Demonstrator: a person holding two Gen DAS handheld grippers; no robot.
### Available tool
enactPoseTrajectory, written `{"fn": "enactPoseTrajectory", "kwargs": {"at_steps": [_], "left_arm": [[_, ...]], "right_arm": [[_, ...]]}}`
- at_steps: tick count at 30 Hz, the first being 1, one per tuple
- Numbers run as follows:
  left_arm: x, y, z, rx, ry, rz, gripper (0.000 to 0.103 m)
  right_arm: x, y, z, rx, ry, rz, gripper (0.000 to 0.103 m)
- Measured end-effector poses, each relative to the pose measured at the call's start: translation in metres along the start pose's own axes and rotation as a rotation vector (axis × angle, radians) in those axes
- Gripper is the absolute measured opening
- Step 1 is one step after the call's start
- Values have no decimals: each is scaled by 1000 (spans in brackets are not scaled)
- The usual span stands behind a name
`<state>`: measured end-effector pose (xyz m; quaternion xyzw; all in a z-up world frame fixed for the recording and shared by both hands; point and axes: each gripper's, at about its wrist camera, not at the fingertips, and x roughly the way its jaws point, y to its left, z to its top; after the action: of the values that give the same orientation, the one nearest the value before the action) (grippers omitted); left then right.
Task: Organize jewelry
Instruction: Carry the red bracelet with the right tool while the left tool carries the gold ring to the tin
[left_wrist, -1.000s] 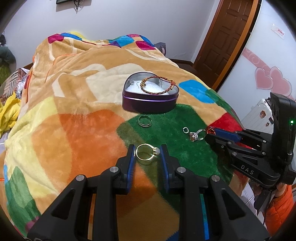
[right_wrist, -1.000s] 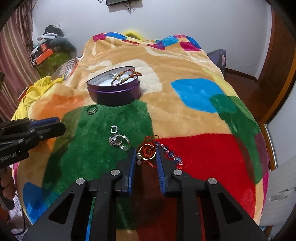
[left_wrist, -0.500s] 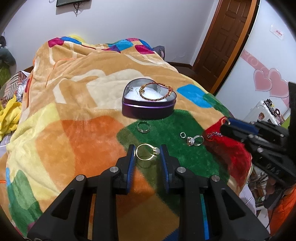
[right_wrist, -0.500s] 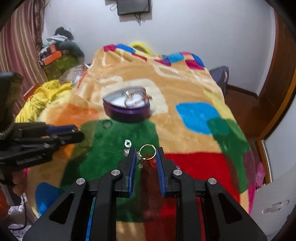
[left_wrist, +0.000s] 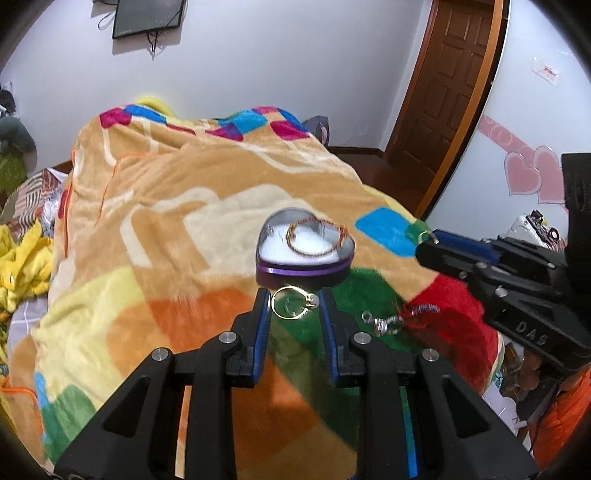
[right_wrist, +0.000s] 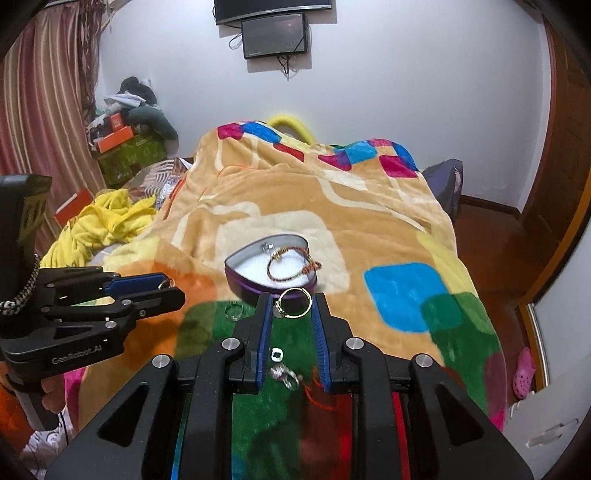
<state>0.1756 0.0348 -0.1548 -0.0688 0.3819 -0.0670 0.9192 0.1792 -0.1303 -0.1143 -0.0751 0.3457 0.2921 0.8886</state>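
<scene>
Bedroom walls, a wall-mounted screen (right_wrist: 275, 35) and a brown door (left_wrist: 448, 88) frame a bed under a patchwork fleece blanket (left_wrist: 155, 229). On the blanket sits the landmark, a purple heart-shaped tin (left_wrist: 304, 254) with white lining, a reddish cord bracelet (left_wrist: 316, 236) and a small silver piece lying inside it.

From the left wrist, the left gripper (left_wrist: 294, 301) hangs just in front of the tin, its blue-padded fingers narrowed onto a gold ring with a pale stone (left_wrist: 291, 302), which spans the gap between the pads. Right of the tin, the right gripper (left_wrist: 428, 236) comes in from the side with a gold loop peeking at its tip. In front of the tin and to the right lie a silver ring cluster (left_wrist: 384, 325) and a red beaded string (left_wrist: 421, 308).

The right wrist view alone shows what the right gripper (right_wrist: 291, 304) pinches: a gold hoop with a small charm (right_wrist: 293, 302), held just before the tin. It also reveals a plain ring (right_wrist: 234, 312) on the green patch left of and in front of the tin, a small square link (right_wrist: 277, 354), and yellow cloth (right_wrist: 99, 221) far to the tin's left.
</scene>
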Motion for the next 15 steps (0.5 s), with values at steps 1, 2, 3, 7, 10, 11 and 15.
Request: {"fn": "enactPoseTrajectory", "kwargs": {"at_steps": [1, 2, 3, 7, 10, 11, 15], "left_arm": [[0, 1, 3, 2, -6, 3, 25], [1, 1, 6, 4, -11, 4, 25], [1, 2, 9, 4, -16, 4, 25], [5, 5, 21, 8, -33, 6, 25], [10, 7, 29, 12, -41, 6, 25], [12, 8, 31, 13, -43, 5, 25], [21, 10, 38, 15, -42, 3, 25]], "right_arm": [[2, 0, 2, 2, -2, 3, 19], [3, 0, 4, 3, -5, 4, 19], [5, 1, 6, 4, -7, 6, 19], [12, -1, 14, 12, -16, 16, 19], [20, -3, 19, 16, -17, 23, 19], [23, -3, 21, 17, -15, 26, 19], [34, -5, 26, 14, -2, 34, 19]]}}
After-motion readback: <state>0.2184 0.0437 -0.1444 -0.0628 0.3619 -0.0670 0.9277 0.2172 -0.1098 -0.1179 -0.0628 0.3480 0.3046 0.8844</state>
